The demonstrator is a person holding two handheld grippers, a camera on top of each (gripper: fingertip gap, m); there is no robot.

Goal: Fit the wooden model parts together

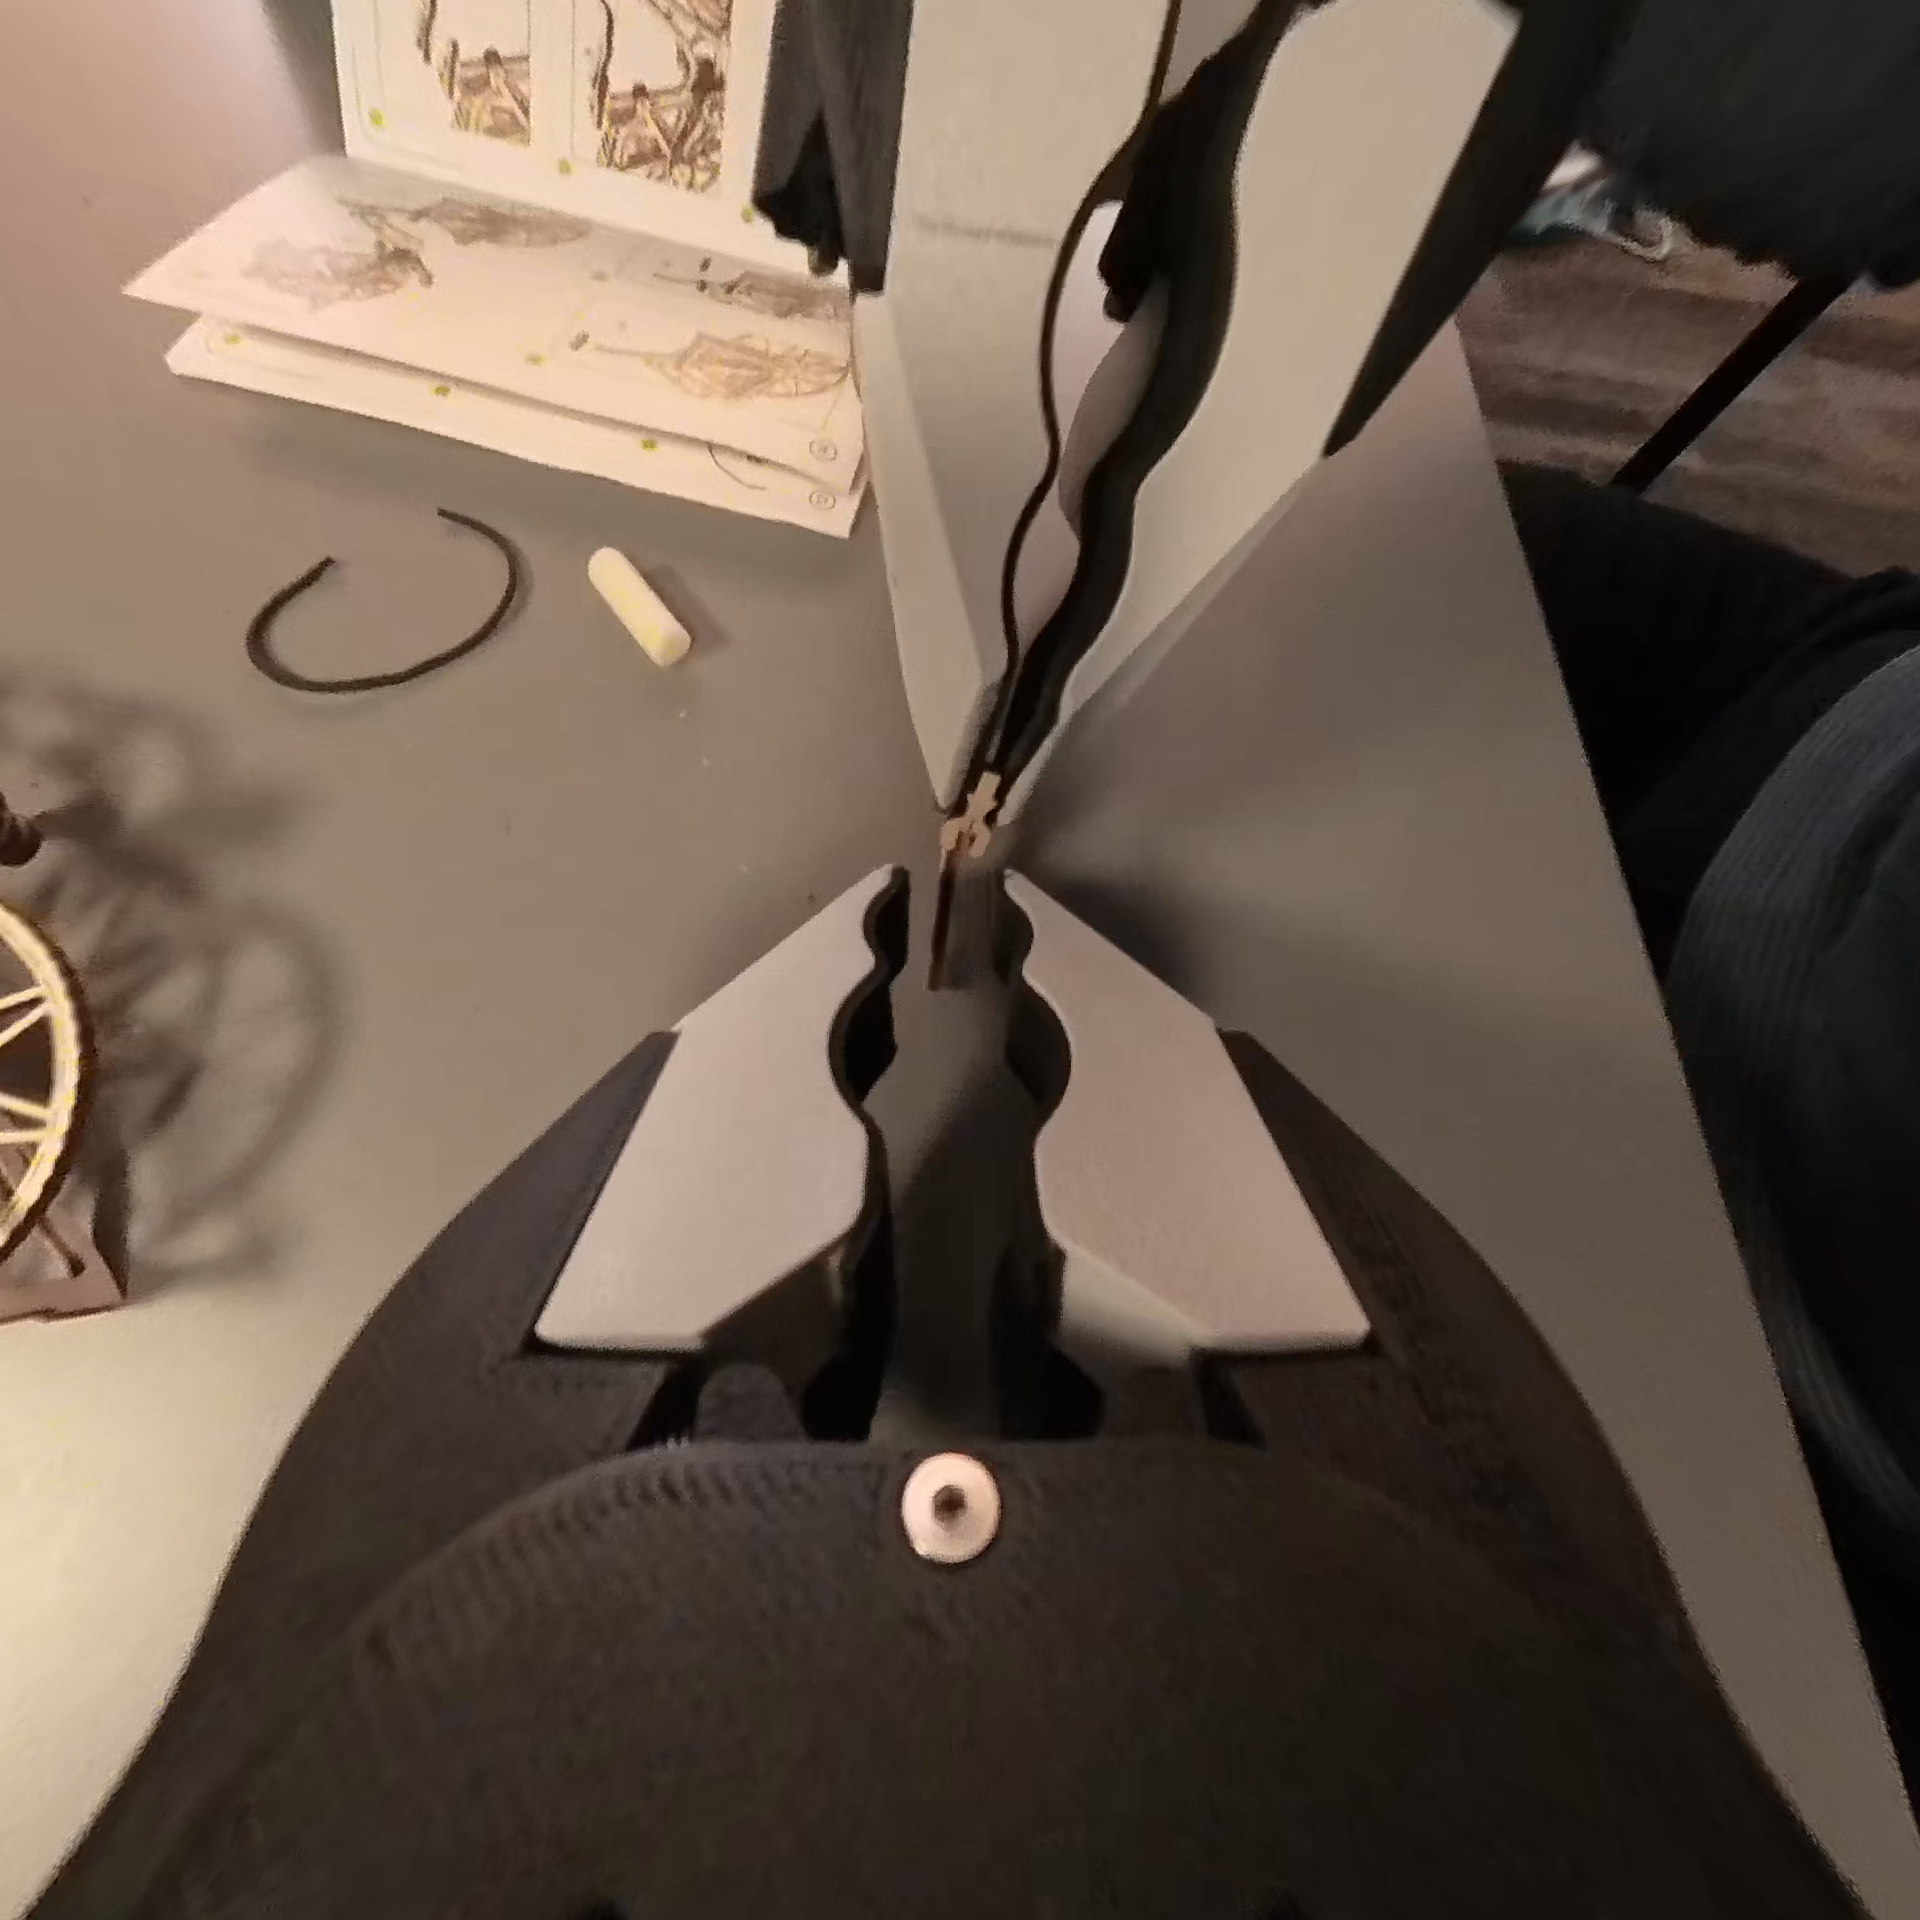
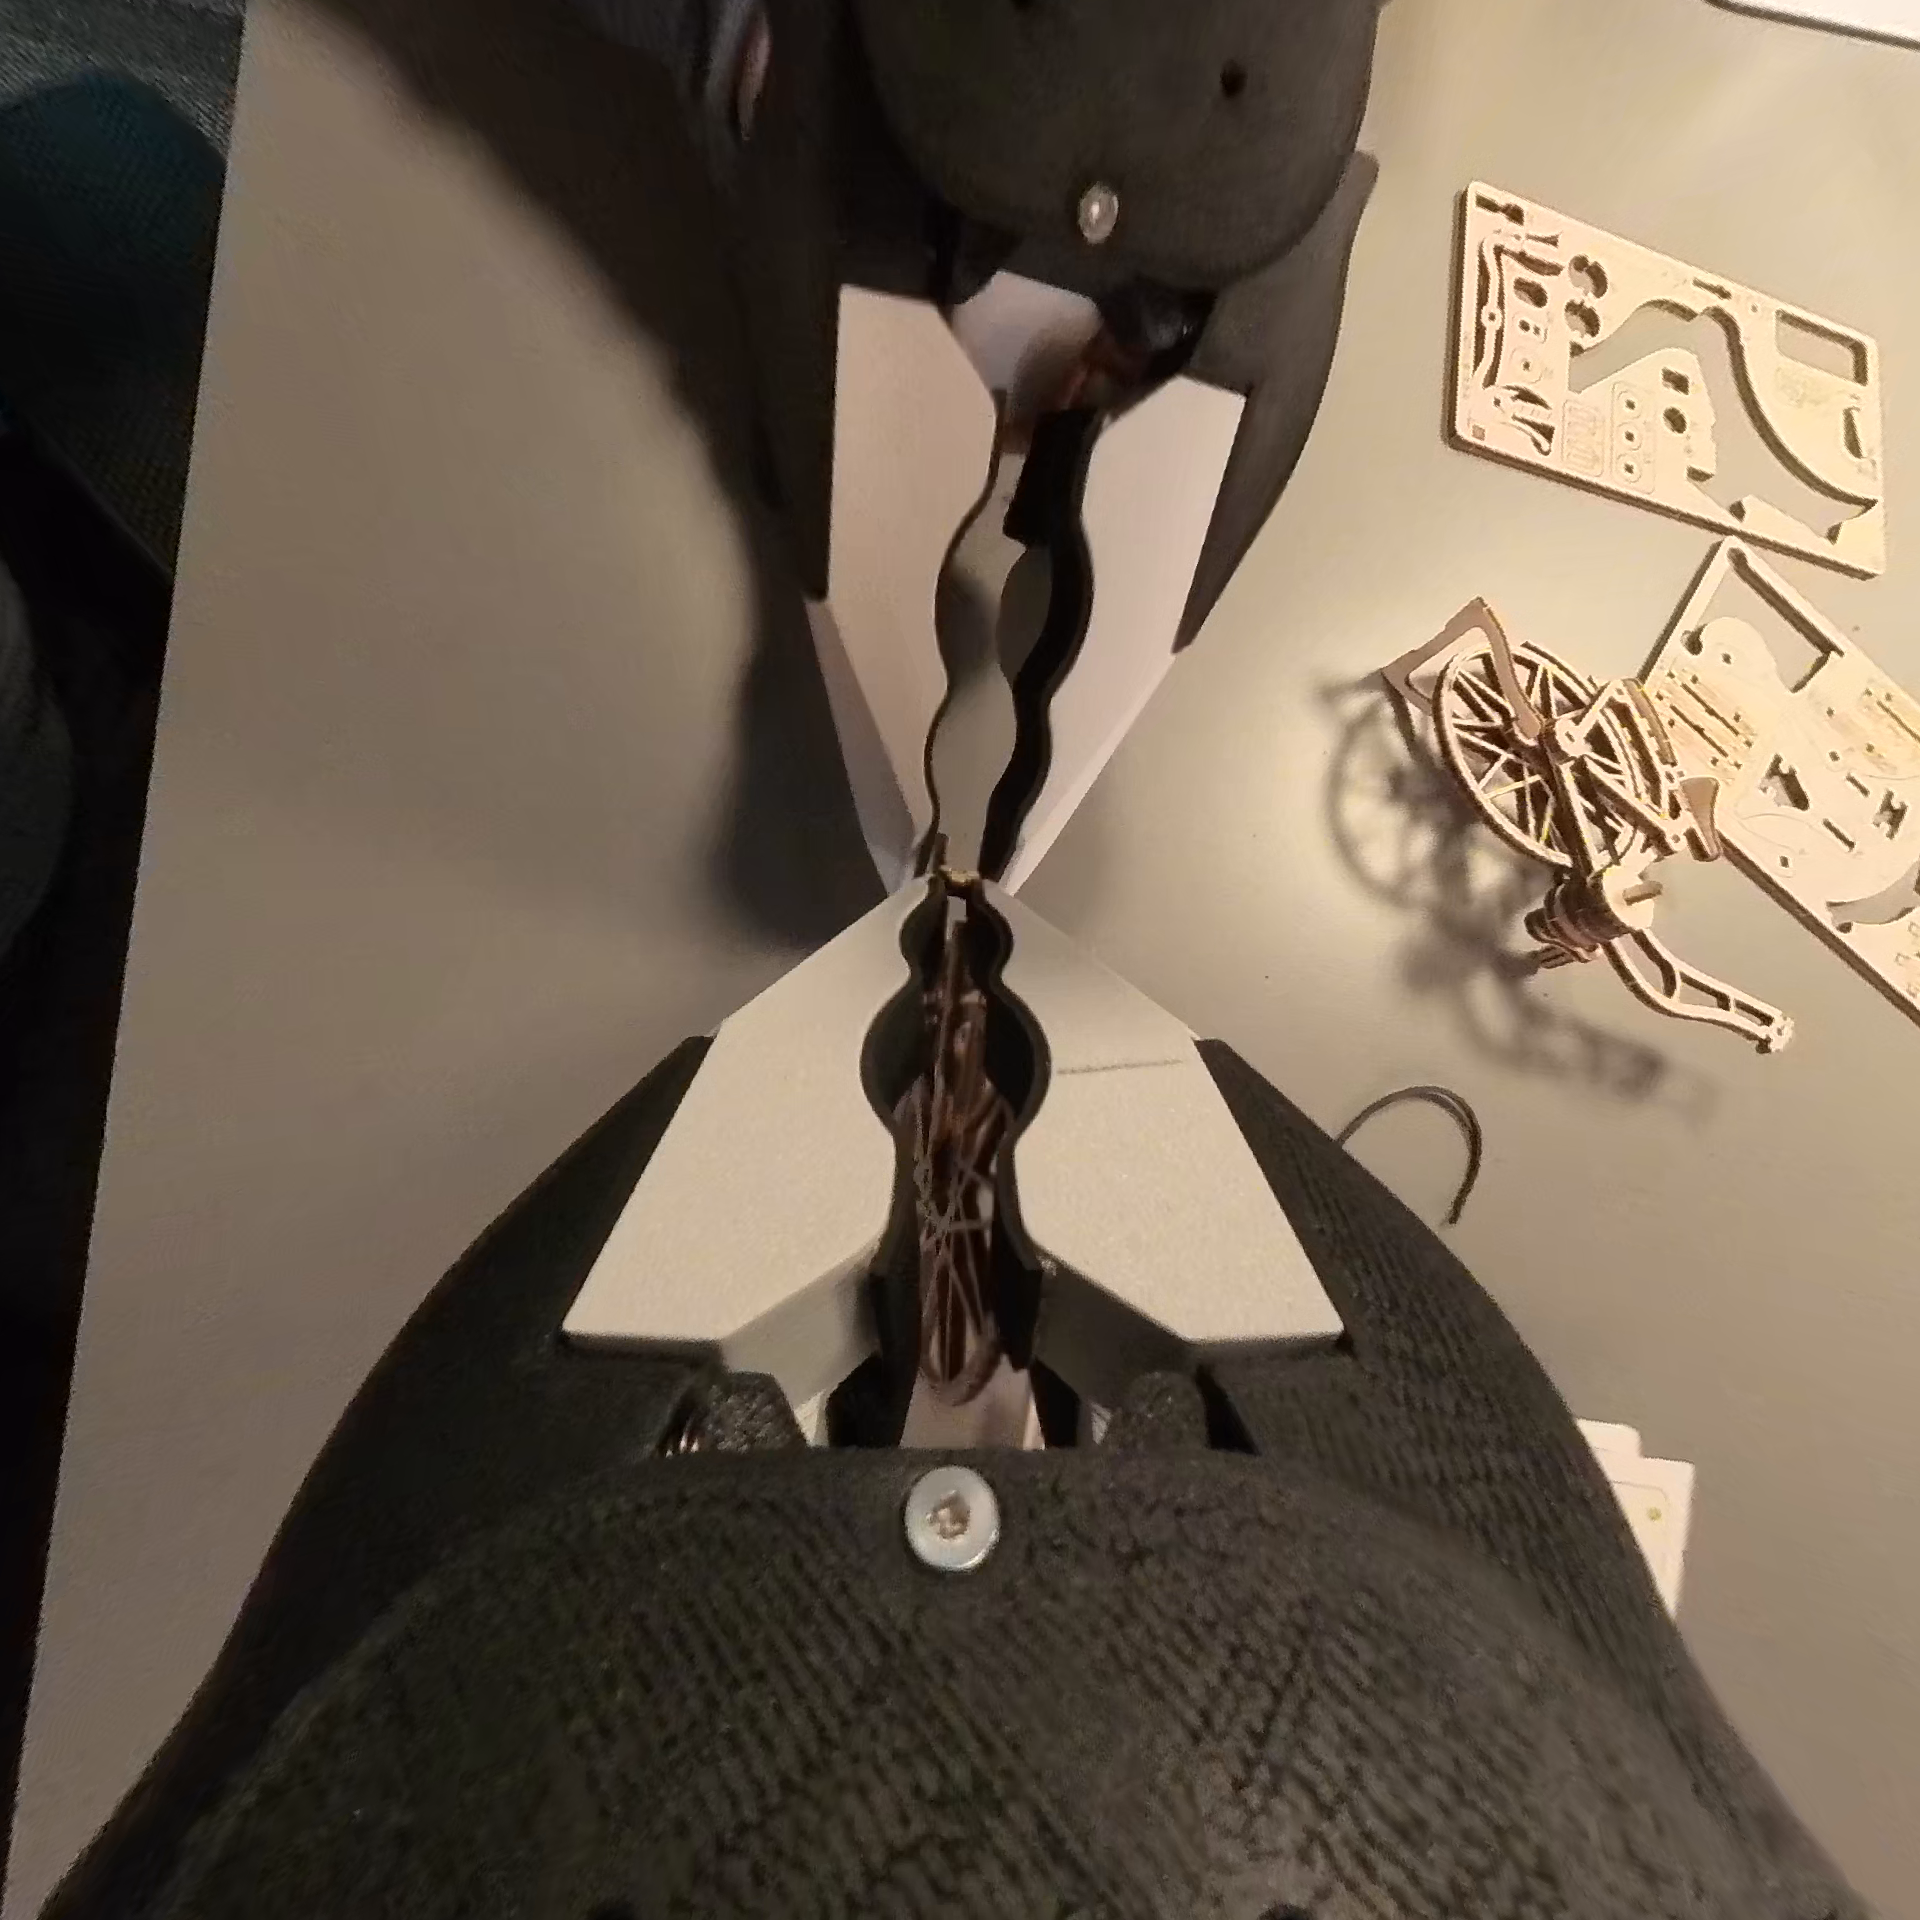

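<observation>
Grey table (image 2: 468,727) underneath, and above it the two grippers meet tip to tip: the right gripper (image 2: 958,891) is nearly closed, pinching a dark spoked wooden wheel (image 2: 956,1195) edge-on between its fingers, while the left gripper (image 1: 951,883) is closed to a slim gap on a small dark wooden piece (image 1: 961,930). Off to the side lie punched-out part sheets (image 2: 1662,384), the half-built wooden bicycle (image 2: 1558,769), instruction pages (image 1: 520,343), a black cord loop (image 1: 384,613) and a pale wax stick (image 1: 637,620).
</observation>
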